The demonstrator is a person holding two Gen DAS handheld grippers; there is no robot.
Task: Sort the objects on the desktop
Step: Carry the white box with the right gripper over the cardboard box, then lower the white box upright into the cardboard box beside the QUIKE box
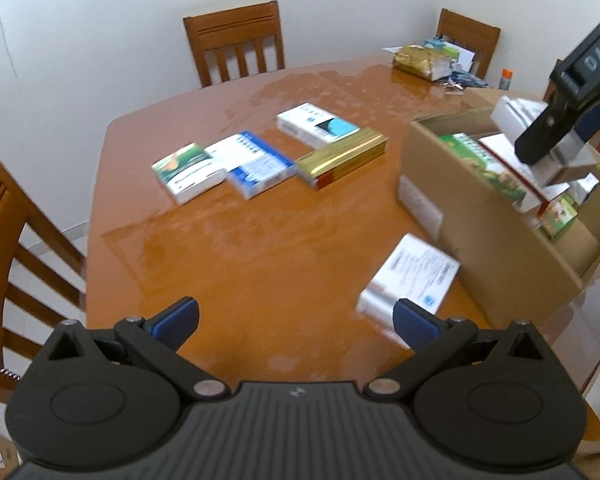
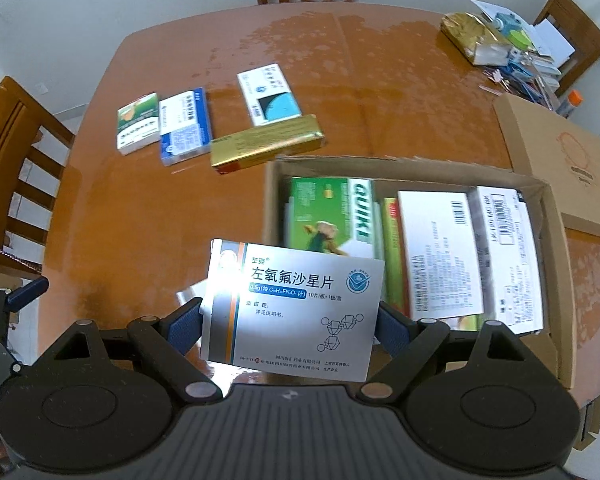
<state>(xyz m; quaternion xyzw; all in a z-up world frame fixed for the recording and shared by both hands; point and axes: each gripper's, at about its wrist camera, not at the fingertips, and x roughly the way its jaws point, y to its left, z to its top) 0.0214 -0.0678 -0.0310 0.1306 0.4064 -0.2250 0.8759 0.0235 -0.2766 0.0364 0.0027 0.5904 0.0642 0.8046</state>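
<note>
**Spotter:** Start on the left. What was your left hand doing?

**Me:** My left gripper [image 1: 296,320] hung over bare table [image 1: 228,264] with its fingers spread wide and nothing between them. A loose silver box [image 1: 410,276] lay flat on the wood just ahead of its right finger.

**Spotter:** And the sorted ones?

**Me:** They sat far and to the left, all lying flat. First the green-and-white box [image 2: 138,124], then the blue-and-white box [image 2: 186,132] touching it. The gold box [image 2: 266,144] came next, slanted, with the white box with the teal circle [image 2: 268,98] just behind it.

**Spotter:** Where was the piece in play?

**Me:** In my right gripper [image 2: 290,320]. The blue pads were clamped on the two short ends of the silver medicine box [image 2: 300,300], so its long axis ran finger to finger, left to right. I held it in the air, printed face up, over the near left corner of the cardboard carton [image 2: 380,159].

**Spotter:** So which way did it need to go?

**Me:** I'd say far and left, out to the row and away from the carton on the right. The right hand already had it. The open spot looked to be near the gold box.
</note>
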